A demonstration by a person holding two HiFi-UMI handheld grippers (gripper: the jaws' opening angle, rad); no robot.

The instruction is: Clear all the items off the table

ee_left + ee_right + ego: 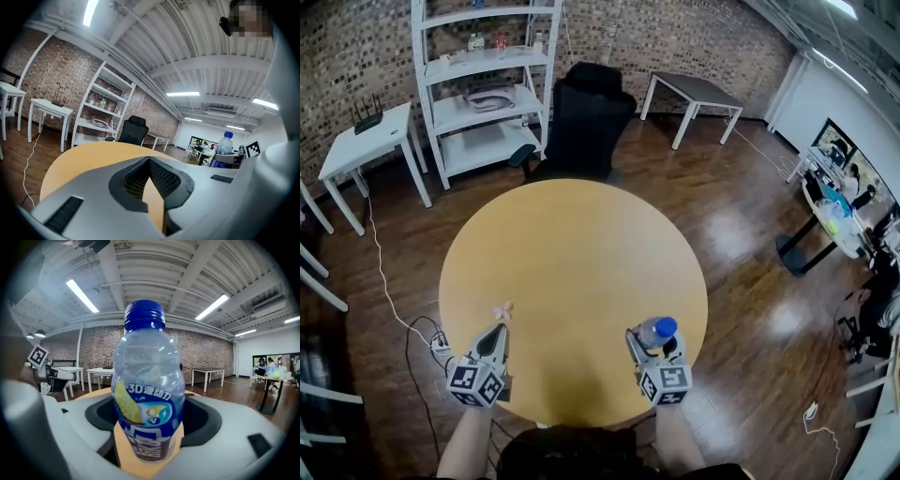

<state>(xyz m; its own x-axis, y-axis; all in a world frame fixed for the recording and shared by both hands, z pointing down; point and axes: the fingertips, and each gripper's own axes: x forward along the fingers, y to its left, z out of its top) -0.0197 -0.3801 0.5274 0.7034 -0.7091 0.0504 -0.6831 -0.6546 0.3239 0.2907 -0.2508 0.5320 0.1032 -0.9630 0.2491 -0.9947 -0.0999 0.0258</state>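
**Item 1: bottle** [147, 394]. Clear plastic drink bottle with a blue screw cap and a blue and yellow printed label round the lower body.
- Position: upright, at about 4 o'clock on the round yellow table [572, 234], close to the rim.
- Whether its base rests on the top or hangs just above it cannot be told.
- Contents: the upper body shows clear through, so the fill level is not readable.
- Handling (judged): light, with thin walls that give under pressure and a smooth label that may slip. The cap and neck are stiff. It is best held low on the labelled waist and kept upright. Too firm a squeeze would dent it, and too light a one would let it slide.

**Item 2: small pale pink scrap** [502, 308]. Crumpled, possibly paper or a wrapper, and too small to identify.
- Position: at about 8 o'clock on the table.
- Handling (judged): very light and soft, and needs a fingertip pinch.

**Tool A: right gripper** [652, 345]. Its jaws are closed round the bottle's labelled lower body, one on each side.

**Tool B: left gripper** [498, 330]. Its jaws are brought together at the tips, and its own view shows nothing between them. The scrap lies right at the tips at 12 o'clock from them. Contact cannot be told.

**Remaining on table (judged):** these two items only.
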